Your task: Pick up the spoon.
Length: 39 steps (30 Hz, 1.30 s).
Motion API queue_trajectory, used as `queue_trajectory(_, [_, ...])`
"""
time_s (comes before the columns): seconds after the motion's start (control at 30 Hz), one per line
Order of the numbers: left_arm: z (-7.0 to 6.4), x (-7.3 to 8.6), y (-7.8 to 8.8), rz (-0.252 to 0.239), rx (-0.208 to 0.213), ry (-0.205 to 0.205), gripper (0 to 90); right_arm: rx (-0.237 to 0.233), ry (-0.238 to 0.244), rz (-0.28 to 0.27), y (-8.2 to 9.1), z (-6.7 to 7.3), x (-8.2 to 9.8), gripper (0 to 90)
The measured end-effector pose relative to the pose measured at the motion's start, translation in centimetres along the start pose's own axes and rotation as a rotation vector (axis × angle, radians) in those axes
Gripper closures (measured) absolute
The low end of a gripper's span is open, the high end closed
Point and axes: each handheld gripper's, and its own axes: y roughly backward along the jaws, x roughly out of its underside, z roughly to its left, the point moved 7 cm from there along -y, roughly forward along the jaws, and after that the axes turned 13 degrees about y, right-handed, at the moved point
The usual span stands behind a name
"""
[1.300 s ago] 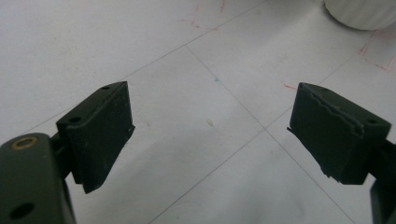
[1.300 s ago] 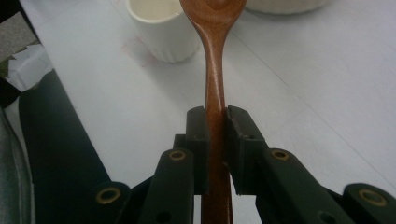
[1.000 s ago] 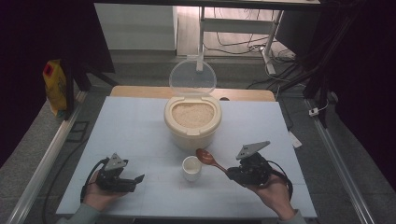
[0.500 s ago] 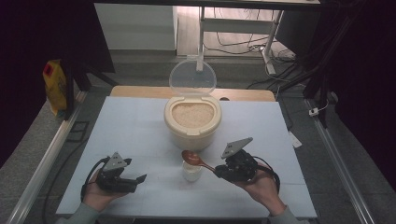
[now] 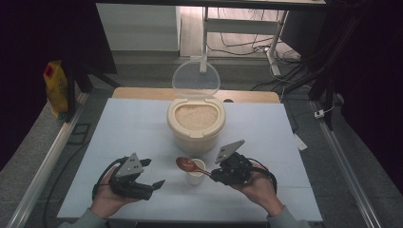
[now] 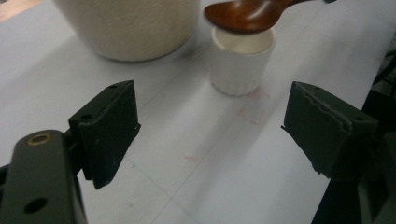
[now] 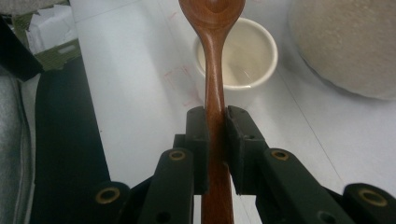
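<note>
My right gripper (image 5: 213,175) is shut on the handle of a brown wooden spoon (image 5: 186,164). The spoon's bowl hovers over the left rim of a small white cup (image 5: 196,179). In the right gripper view the jaws pinch the spoon (image 7: 212,56) at mid-handle, with the cup (image 7: 254,56) just beyond. My left gripper (image 5: 153,172) is left of the cup, open, with nothing between its jaws, which have just been closing a little. The left gripper view has the cup (image 6: 240,65) and spoon (image 6: 247,14) ahead. Behind the cup stands a cream container of rice (image 5: 196,124).
The container's clear round lid (image 5: 196,78) stands raised at its back. A yellow bag (image 5: 56,88) sits off the table at far left. The white table (image 5: 119,128) has free room on both sides of the container. Cables trail from both grippers.
My right gripper has carried the spoon leftward until its bowl is over the cup. My left gripper has risen and shifted right, toward the cup.
</note>
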Motion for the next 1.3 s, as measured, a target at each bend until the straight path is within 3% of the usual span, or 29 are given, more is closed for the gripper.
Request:
queue_trajectory(0.23, [-1.6,-1.7,-1.1,0.019,0.026,-0.064,20.1,-0.018,0.024,-0.001,-0.4,0.4,-0.5,79.2])
queue_trajectory(0.4, [-2.7,-2.7,-2.1,0.058,0.048,-0.123,22.5,-0.035,0.048,0.0,-0.9,0.6,-0.8,79.2])
queue_trajectory(0.6, [-3.3,-3.4,-3.2,0.103,0.075,-0.165,25.8,-0.06,0.073,0.011,-1.5,1.0,-1.2,79.2])
queue_trajectory(0.87, [-4.7,-3.9,-4.2,0.161,0.114,-0.236,36.1,-0.082,0.131,0.033,-1.8,1.5,-1.7,79.2])
queue_trajectory(1.07, [-5.3,-3.6,-5.2,0.252,0.139,-0.293,44.4,-0.092,0.163,0.026,-2.1,1.9,-2.0,79.2])
queue_trajectory(1.3, [-5.5,-3.2,-5.9,0.303,0.157,-0.315,51.8,-0.101,0.191,0.027,-2.2,2.2,-2.3,79.2])
